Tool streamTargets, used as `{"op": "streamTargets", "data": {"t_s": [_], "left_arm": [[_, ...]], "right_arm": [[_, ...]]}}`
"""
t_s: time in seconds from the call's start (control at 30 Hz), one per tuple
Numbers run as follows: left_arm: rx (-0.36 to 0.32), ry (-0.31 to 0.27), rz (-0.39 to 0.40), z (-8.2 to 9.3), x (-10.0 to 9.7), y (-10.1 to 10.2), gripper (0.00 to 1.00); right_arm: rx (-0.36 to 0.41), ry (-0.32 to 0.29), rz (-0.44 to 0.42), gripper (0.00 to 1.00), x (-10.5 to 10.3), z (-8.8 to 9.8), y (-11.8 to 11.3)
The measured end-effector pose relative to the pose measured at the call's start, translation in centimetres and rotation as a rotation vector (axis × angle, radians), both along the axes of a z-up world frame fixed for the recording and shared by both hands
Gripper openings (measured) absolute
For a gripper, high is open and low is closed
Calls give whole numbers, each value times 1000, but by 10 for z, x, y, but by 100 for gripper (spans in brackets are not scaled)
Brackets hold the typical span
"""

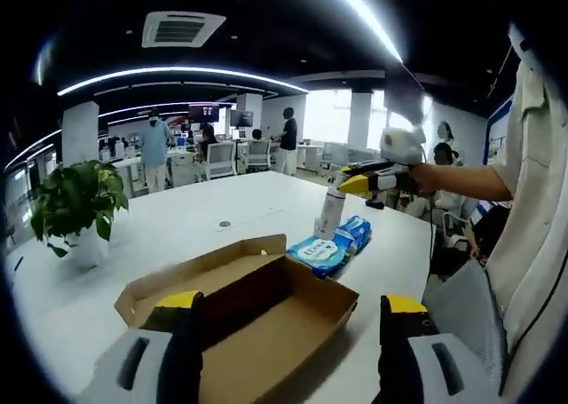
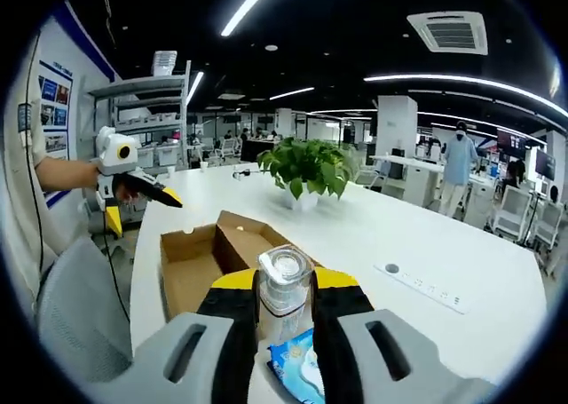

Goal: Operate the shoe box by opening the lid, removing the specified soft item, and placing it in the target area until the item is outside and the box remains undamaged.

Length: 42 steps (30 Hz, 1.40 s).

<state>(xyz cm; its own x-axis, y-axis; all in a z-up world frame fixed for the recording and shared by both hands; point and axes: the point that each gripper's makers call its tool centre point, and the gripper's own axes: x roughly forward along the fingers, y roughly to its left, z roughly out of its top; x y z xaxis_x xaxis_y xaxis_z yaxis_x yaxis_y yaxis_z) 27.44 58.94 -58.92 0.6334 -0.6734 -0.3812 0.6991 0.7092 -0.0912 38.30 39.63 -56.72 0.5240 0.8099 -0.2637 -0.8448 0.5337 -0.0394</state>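
An open cardboard shoe box [image 1: 293, 333] lies on the white table [image 1: 177, 217], its lid flap folded back, and I see only bare brown cardboard inside. My left gripper [image 1: 293, 306] hovers open over it, jaws wide apart. A blue soft pack of wipes [image 1: 330, 247] lies just beyond the box. Next to the pack stands a clear bottle [image 1: 331, 213], and my right gripper [image 1: 359, 184] is at its top. In the right gripper view, the right gripper [image 2: 284, 287] is shut on the bottle [image 2: 284, 266], with the wipes pack [image 2: 297, 364] below it, the box [image 2: 191, 275] behind, and the left gripper [image 2: 133, 195] above the box.
A potted plant [image 1: 75, 200] stands at the table's far side, also seen as the plant [image 2: 306, 169]. A person's arm [image 1: 461, 180] and shirt sit at the right. A power strip [image 2: 422, 289] is set into the table. Desks, chairs and several people fill the office behind.
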Motion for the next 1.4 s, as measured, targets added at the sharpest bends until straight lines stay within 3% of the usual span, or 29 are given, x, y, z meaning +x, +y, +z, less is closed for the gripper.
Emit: {"op": "streamTargets", "data": {"t_s": [0.37,0.8,1.4], "left_arm": [[2,19,62,-3,-7,27,89],[12,19,121,0,-14,37,98],[42,47,179,-9,-18,54,100]], "right_arm": [[-27,-4,-15,19,38,-13,-17],[-48,2,-47,19,83,-34,-36],[-130,24,-30,19,115,-84,-43]]}}
